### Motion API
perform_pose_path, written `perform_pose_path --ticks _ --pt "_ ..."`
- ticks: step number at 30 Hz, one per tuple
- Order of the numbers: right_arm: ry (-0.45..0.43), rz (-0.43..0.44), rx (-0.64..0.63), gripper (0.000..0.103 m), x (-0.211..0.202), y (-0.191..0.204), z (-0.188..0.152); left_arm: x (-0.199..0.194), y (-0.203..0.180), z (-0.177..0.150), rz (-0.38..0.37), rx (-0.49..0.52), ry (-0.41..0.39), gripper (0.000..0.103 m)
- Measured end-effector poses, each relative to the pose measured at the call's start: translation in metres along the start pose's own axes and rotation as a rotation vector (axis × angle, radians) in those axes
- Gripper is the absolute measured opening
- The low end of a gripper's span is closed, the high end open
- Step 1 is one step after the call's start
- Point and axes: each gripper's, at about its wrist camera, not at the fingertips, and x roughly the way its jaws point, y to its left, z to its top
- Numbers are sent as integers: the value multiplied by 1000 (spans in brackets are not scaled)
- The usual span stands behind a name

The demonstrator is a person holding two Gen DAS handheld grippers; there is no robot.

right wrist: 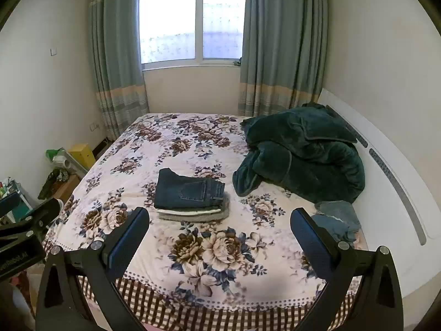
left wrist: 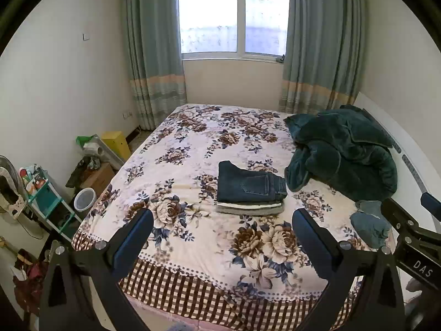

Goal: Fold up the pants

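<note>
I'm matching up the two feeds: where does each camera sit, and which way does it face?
Left wrist: on the left gripper, above the bed's foot, facing the window; its own open fingers show, the right gripper at right.
Right wrist: on the right gripper, same heading, slightly rightward; the left gripper shows at left.
Shared: folded jeans stacked mid-bed, green blanket, unfolded jeans.

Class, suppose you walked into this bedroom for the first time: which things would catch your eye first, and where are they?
First, the floral bedspread that covers the whole bed, with a neat stack of folded pants at its middle, dark jeans on top. Next, the rumpled dark green blanket heaped at the right by the headboard, and a small unfolded blue garment in front of it. Both hand-held grippers hang open above the near edge.
</note>
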Motion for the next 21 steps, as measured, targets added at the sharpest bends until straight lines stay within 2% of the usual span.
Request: perform_pose_path --ticks 7,21 --pt "17 32 -12 103 9 3 0 -2 4 -3 5 -4 -6 103" --pt "19 37 -11 103 11 2 -3 -4 10 -8 11 -9 1 103"
